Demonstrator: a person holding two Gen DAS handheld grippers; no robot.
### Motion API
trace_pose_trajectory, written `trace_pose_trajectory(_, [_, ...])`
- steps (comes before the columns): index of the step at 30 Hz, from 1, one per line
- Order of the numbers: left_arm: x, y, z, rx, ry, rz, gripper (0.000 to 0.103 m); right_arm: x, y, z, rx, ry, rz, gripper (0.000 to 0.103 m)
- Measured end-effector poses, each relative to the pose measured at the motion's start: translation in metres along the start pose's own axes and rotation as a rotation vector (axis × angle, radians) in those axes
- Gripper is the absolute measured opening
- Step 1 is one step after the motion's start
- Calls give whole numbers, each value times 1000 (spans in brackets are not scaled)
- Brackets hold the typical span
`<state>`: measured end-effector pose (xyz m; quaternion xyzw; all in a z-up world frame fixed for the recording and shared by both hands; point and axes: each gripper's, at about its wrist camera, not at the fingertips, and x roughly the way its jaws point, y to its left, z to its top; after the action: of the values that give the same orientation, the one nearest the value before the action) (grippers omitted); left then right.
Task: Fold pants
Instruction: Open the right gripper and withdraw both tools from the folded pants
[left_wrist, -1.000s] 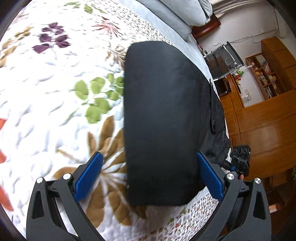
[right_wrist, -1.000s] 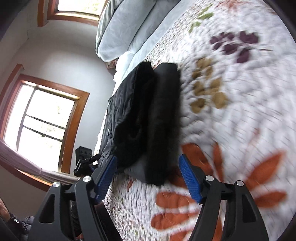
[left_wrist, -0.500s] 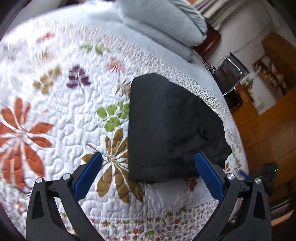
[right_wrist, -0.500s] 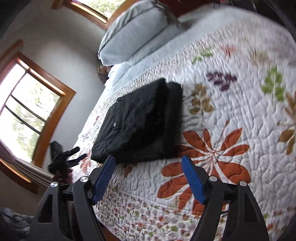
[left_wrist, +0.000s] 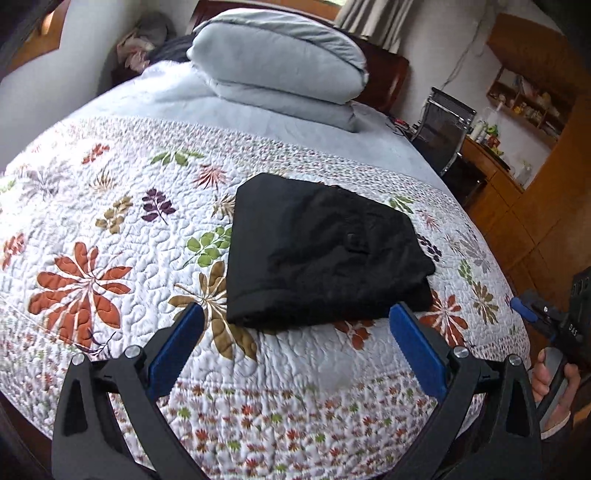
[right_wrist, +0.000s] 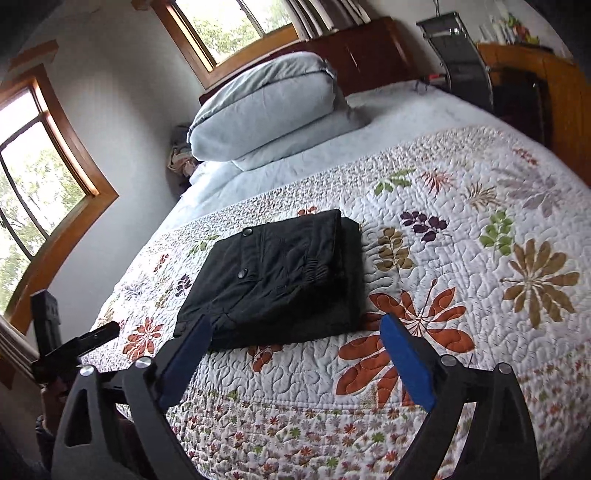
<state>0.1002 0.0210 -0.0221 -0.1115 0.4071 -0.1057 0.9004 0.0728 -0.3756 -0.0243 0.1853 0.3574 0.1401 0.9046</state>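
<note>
Both jaws stand wide apart and grip nothing: my left gripper and my right gripper each show two flat, ribbed blue pads on matte black plastic arms with small silver screws, held above the near edge of the bed and clear of the cloth. Pants, black, lie folded into a compact, roughly rectangular stack on the quilt, near its front edge, just beyond my fingertips. Fabric looks soft and matte, slightly crinkled. From the right wrist view the pants show stacked layers: a gathered, elasticated band across the top layer, two round glossy snaps, and a smoother lower layer projecting on the right side. Quilt is white, stitched in a meandering puckered pattern, printed with orange, brown, green and purple leaf motifs and a border of small flowers along the near edge. Behind it, plain pale blue bedding and a plump, folded pale blue-grey duvet rest against a dark wooden headboard. My right gripper also appears at the far right edge of the left view, with my hand on its handle. Wood-framed windows show at left of the right view.
</note>
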Motion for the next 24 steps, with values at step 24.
trace_pose_trajectory(24, [-92, -66, -28, 165, -81, 103, 100, -48, 123, -48, -250, -90, -350, 99])
